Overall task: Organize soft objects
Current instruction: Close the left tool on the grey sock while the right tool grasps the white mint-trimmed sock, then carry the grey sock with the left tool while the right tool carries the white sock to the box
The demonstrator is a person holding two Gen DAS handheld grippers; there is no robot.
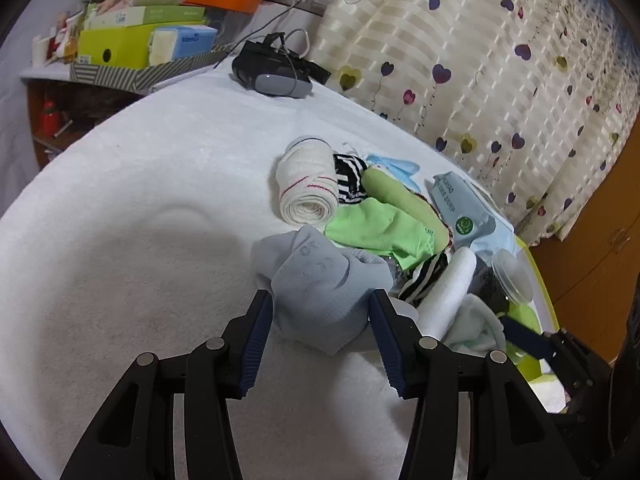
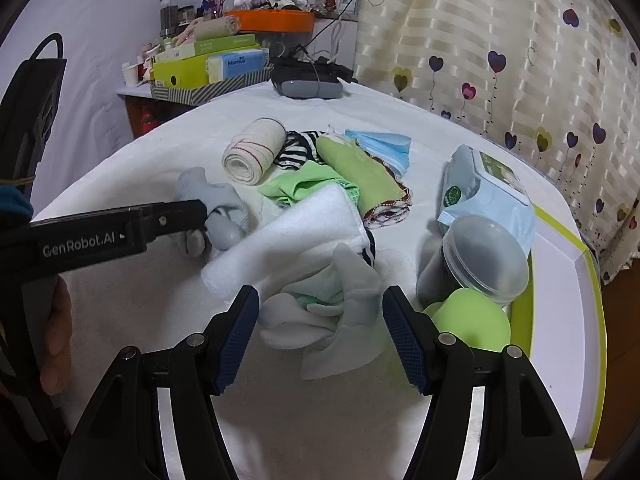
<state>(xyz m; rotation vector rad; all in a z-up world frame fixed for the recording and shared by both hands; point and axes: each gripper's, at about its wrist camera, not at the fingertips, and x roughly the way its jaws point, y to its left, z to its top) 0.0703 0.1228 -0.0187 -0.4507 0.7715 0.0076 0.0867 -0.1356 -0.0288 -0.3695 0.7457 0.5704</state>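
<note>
Lying crumpled on the white towel-covered table (image 1: 120,208), the pale blue-grey sock (image 1: 320,280) sits between the wide-open left gripper (image 1: 320,336), while the right gripper (image 2: 320,332), equally wide, straddles a pale mint sock (image 2: 332,312).

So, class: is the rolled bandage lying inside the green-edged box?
No, the rolled bandage lies on the white cloth, well apart from the green-edged box.

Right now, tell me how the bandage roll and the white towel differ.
The bandage roll is cream with thin red stripes; the white towel is plain white. The roll is wound tight into a cylinder; the towel is loosely folded. The roll lies at the pile's far edge; the towel lies nearer the right tongs. Both are soft and rest on the white cover.
</note>
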